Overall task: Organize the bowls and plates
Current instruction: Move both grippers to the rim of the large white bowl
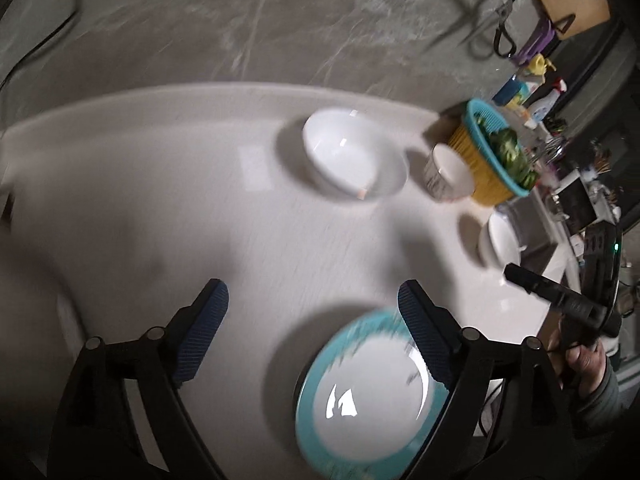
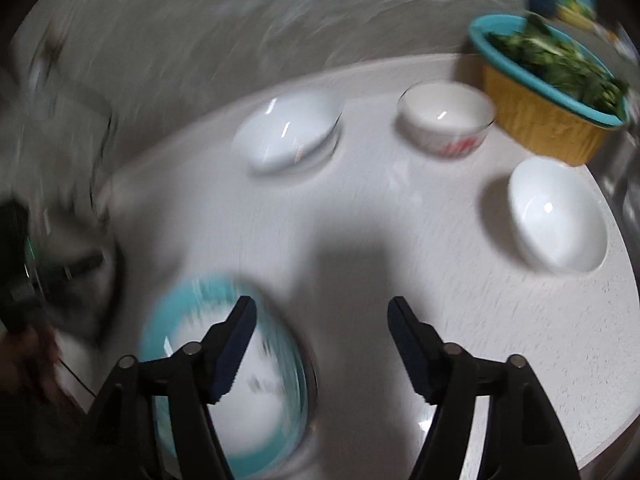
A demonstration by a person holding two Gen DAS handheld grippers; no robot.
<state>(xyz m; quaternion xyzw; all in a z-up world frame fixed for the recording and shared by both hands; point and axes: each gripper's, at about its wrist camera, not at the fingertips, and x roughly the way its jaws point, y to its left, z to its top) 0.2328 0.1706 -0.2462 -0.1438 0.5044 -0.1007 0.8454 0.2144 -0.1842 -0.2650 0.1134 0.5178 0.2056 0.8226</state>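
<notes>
A white plate with a teal rim (image 1: 372,392) lies on the white counter (image 1: 160,200), near and under the right finger of my left gripper (image 1: 312,300), which is open and empty above the counter. The plate also shows in the right wrist view (image 2: 256,408), under the left finger of my right gripper (image 2: 322,312), also open and empty. A white bowl (image 1: 352,152) sits further back, and shows in the right wrist view (image 2: 288,132). A small bowl with red print (image 2: 446,118) and another white bowl (image 2: 556,212) stand to the right.
A yellow and teal basket of green leaves (image 2: 548,92) stands at the back right, also in the left wrist view (image 1: 492,156). Bottles and clutter (image 1: 532,96) lie beyond it. Scissors (image 1: 504,12) hang on the grey marble wall. The counter edge curves at the right (image 2: 616,320).
</notes>
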